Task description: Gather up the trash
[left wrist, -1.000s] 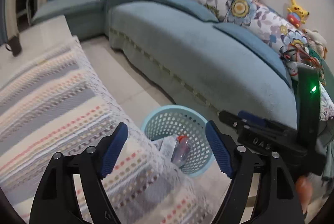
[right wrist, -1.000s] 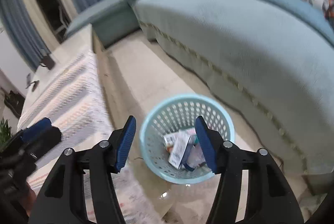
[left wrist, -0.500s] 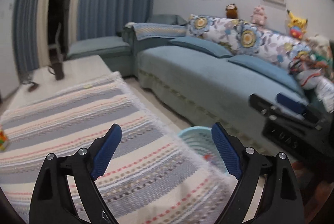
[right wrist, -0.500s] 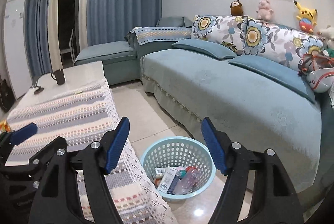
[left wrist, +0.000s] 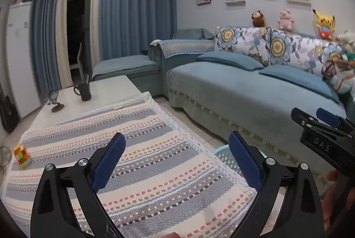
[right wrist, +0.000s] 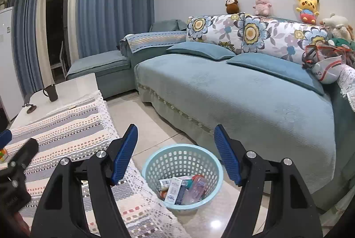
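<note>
A light blue perforated basket (right wrist: 183,168) stands on the floor between the table and the sofa; it holds a white carton (right wrist: 174,190), a clear bottle (right wrist: 196,189) and other trash. Only its rim (left wrist: 224,154) shows in the left wrist view. My right gripper (right wrist: 176,147) is open and empty above the basket. My left gripper (left wrist: 177,155) is open and empty over the striped tablecloth (left wrist: 137,149). The right gripper also shows at the right edge of the left wrist view (left wrist: 324,133).
A dark mug (left wrist: 84,91), a small stand (left wrist: 56,104) and a colourful cube (left wrist: 22,155) sit on the white coffee table (left wrist: 106,89). A blue sofa (right wrist: 244,93) with floral cushions and plush toys runs along the right. A white fridge (left wrist: 20,56) stands far left.
Both grippers have tilted up and risen from looking down into the basket to looking across the room. The left one has moved over the tablecloth. Both stay open and empty.
</note>
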Tool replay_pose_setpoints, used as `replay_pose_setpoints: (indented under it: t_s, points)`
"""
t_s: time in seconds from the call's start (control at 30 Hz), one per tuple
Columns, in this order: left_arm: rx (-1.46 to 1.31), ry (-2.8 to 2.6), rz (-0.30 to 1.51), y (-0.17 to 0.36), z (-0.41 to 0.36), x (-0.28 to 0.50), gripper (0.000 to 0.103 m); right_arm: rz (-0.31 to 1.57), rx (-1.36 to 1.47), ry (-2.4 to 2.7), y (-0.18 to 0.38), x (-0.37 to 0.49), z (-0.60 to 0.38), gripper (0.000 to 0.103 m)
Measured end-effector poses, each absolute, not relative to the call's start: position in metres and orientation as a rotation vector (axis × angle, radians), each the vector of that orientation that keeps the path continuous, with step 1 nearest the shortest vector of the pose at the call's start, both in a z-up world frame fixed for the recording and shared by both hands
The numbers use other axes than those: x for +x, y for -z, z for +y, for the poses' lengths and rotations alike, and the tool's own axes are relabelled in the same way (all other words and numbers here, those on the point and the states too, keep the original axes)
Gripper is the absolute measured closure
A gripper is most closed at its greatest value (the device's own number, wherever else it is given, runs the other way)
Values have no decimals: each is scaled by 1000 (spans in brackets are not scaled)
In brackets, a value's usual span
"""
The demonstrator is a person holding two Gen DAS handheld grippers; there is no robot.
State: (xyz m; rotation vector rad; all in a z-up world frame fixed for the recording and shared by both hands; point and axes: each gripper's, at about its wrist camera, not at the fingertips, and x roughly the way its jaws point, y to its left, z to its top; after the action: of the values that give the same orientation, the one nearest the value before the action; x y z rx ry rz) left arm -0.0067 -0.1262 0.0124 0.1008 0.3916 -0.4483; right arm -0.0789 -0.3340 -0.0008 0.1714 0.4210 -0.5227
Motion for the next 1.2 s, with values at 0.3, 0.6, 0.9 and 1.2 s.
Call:
replay_pose_setpoints:
  t_s: [0.3, 0.6, 0.9, 1.2]
  points:
    - [71, 420, 387, -13, -119, -7, 8, 419, 139, 523, -5, -81, -327, 36]
    - [86, 419, 417, -7, -126, -7, 8, 423, 165, 504, -6, -82, -328, 36]
    - [87, 427, 425, -5, -129, -6, 8, 425, 183, 502, -6, -83, -332, 35]
    - [91, 438, 426, -3, -129, -5, 8, 427, 149, 514, -5, -83, -330, 34]
